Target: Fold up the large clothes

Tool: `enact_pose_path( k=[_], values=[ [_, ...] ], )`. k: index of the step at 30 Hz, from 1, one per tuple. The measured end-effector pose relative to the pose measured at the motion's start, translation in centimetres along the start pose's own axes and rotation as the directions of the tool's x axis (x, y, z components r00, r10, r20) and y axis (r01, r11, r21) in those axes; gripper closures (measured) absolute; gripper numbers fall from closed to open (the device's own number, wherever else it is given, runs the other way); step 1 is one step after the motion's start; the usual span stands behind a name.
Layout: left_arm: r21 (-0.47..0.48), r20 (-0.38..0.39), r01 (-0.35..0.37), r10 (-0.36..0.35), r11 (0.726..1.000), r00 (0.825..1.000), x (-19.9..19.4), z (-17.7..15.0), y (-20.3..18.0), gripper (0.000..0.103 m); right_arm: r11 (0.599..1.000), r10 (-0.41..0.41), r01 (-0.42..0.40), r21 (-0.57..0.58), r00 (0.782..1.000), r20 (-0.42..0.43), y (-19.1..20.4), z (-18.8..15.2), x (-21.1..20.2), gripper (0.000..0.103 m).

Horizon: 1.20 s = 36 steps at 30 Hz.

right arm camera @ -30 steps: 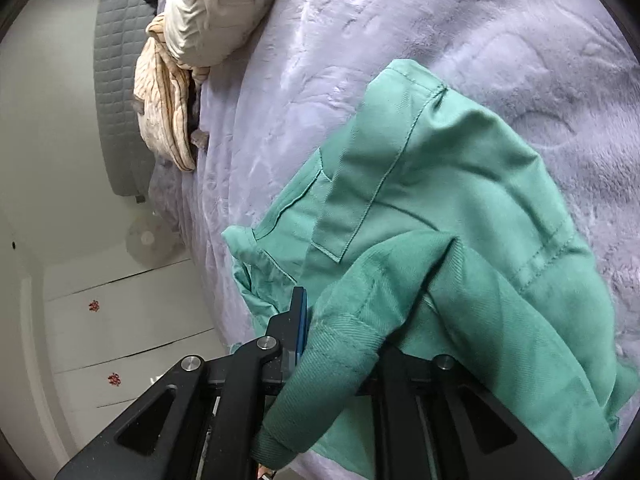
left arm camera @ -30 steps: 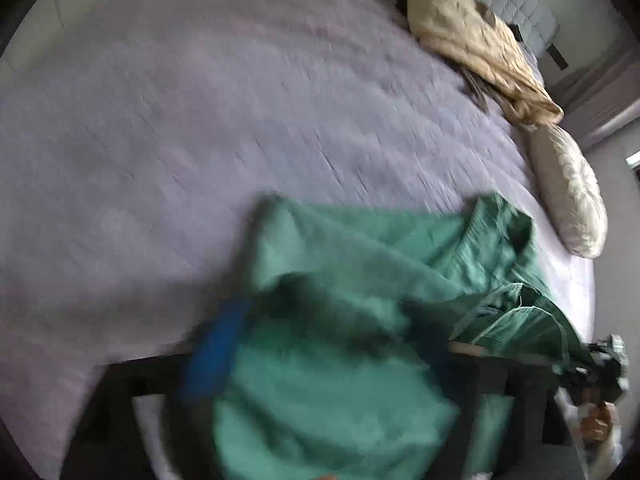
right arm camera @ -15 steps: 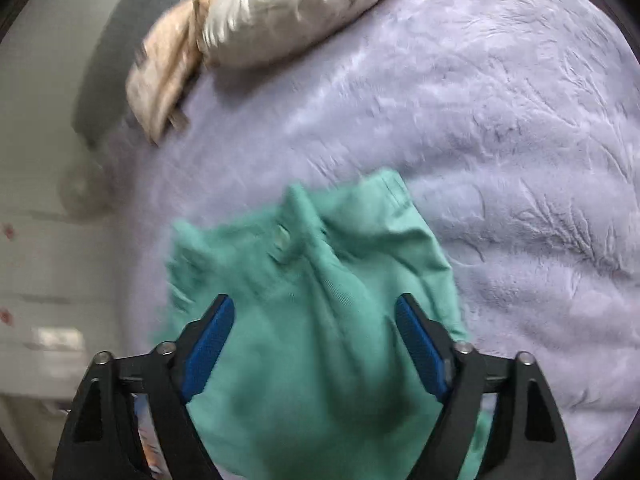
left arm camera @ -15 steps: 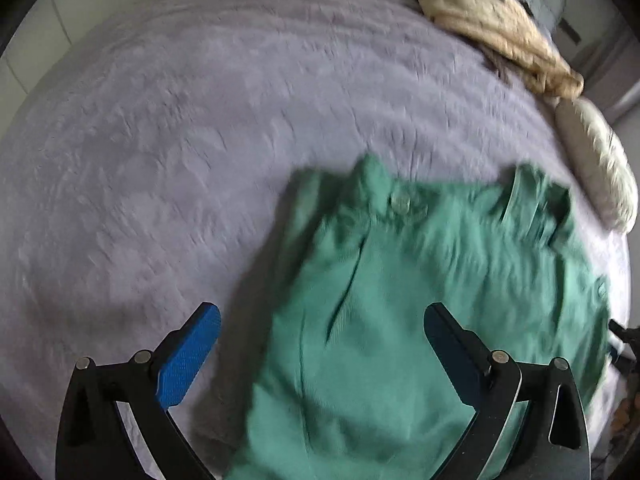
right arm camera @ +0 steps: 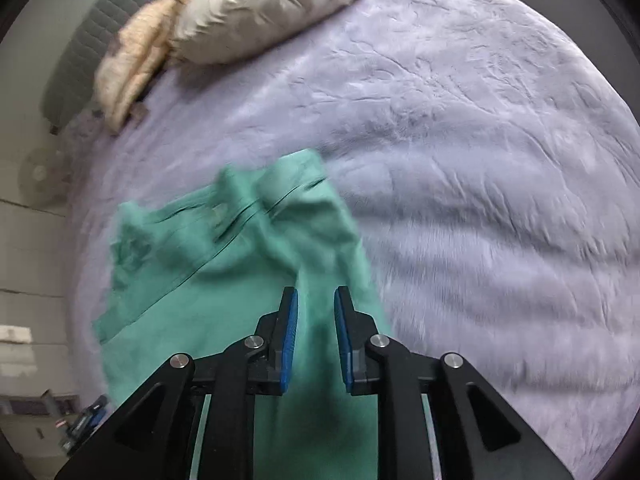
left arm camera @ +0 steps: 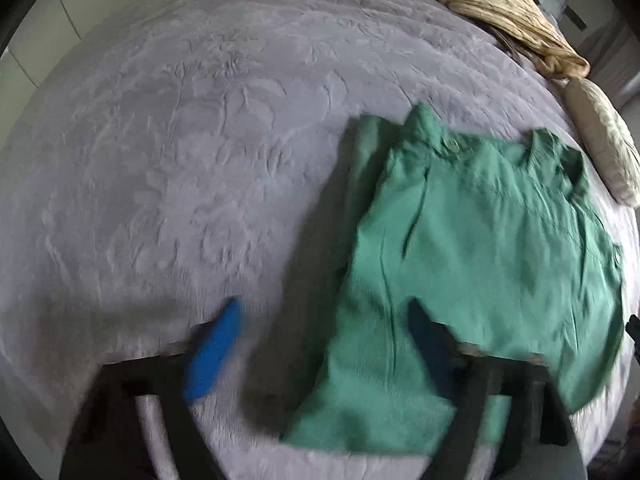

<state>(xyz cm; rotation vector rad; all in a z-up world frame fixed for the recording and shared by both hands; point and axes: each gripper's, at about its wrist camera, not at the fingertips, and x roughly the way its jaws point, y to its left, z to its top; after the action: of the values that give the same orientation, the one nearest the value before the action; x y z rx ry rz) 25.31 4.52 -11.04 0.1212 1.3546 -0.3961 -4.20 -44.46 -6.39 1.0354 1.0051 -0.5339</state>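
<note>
Lavender bedspread with a raised leafy pattern covers the whole bed, and on it lies one green garment, spread roughly flat with its waistband end toward the far side, near the bed's right-hand edge as the left wrist view shows it. Beyond it, toward the quilted grey headboard, sit one cream pillow and one crumpled tan cloth, the two touching each other and well apart from the garment. Two grippers are in play. Blurred in its own view, the left gripper has just been closing and now stands about half open above the garment's near left edge: one blue pad hangs over bare bedspread, the other over green fabric, and nothing is pinched between them. Seen sharply, the right gripper has also just been closing; its pads stand a narrow gap apart over the garment's near end, with green cloth visible through the gap below and no fabric clamped. Nothing lies between either gripper and the garment. At the bedside a pale round fan stands by the wall.
</note>
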Motion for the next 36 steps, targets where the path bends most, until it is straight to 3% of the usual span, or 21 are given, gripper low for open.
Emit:
enact_pose_path(
  k=[2, 4, 6, 9, 10, 12, 13, 16, 19, 25, 31, 36],
  values=[
    [0.022, -0.02, 0.033, -0.033, 0.999, 0.999, -0.1, -1.4, -0.5, 0.054, 0.998, 0.05, -0.051, -0.029, 0.998, -0.026, 0.5, -2.1, -0.9, 0.082],
    [0.061, -0.036, 0.051, -0.049, 0.997, 0.998, 0.1, -2.7, -1.6, 0.056, 0.994, 0.074, -0.079, -0.072, 0.995, -0.07, 1.2, -4.3, -1.0, 0.082],
    [0.105, -0.041, 0.015, -0.011, 0.994, 0.999, 1.0, -4.1, -2.9, 0.056, 0.991, 0.067, -0.08, -0.11, 0.991, -0.112, 1.9, -6.2, -0.4, 0.082],
    [0.139, -0.059, -0.044, 0.052, 0.989, 0.997, 2.9, -5.4, -3.2, 0.055, 0.985, -0.063, 0.04, -0.168, 0.989, -0.133, 1.3, -8.7, 1.1, 0.082],
    [0.13, -0.068, -0.038, 0.047, 0.991, 0.997, 3.4, -5.7, -3.0, 0.055, 0.979, -0.125, 0.101, -0.176, 0.984, -0.127, 0.4, -9.3, 1.6, 0.082],
    [0.105, -0.074, -0.015, 0.023, 0.994, 0.997, 3.9, -6.2, -2.0, 0.051, 0.973, -0.201, 0.184, -0.136, 0.971, -0.126, -2.7, -9.7, 2.3, 0.092],
    [0.089, -0.079, 0.004, 0.003, 0.996, 0.997, 3.9, -6.4, -1.4, 0.051, 0.976, -0.2, 0.186, -0.113, 0.971, -0.129, -3.8, -9.8, 2.4, 0.103],
    [0.094, -0.083, -0.01, 0.018, 0.996, 0.996, 3.5, -7.2, -0.9, 0.051, 0.99, -0.138, 0.138, -0.016, 0.981, -0.137, -6.9, -9.8, 1.7, 0.103],
    [0.088, -0.073, -0.042, 0.049, 0.995, 0.996, 2.5, -8.4, -0.2, 0.051, 0.981, -0.191, 0.186, -0.047, 0.973, -0.131, -6.7, -10.1, 0.9, 0.103],
    [0.034, -0.096, -0.081, 0.084, 0.996, 0.992, 1.0, -9.6, 0.6, 0.051, 0.976, -0.215, 0.218, 0.003, 0.965, -0.15, -6.9, -11.5, -0.8, 0.102],
    [0.057, -0.118, -0.076, 0.083, 0.995, 0.99, -0.7, -11.6, 0.2, 0.051, 0.986, -0.162, 0.152, -0.067, 0.972, -0.171, -2.4, -15.1, -2.2, 0.1],
    [0.1, -0.124, -0.079, 0.091, 0.992, 0.988, -2.1, -14.1, -1.2, 0.051, 0.993, -0.112, 0.098, -0.073, 0.968, -0.226, 0.6, -17.0, -1.0, 0.1]
  ],
)
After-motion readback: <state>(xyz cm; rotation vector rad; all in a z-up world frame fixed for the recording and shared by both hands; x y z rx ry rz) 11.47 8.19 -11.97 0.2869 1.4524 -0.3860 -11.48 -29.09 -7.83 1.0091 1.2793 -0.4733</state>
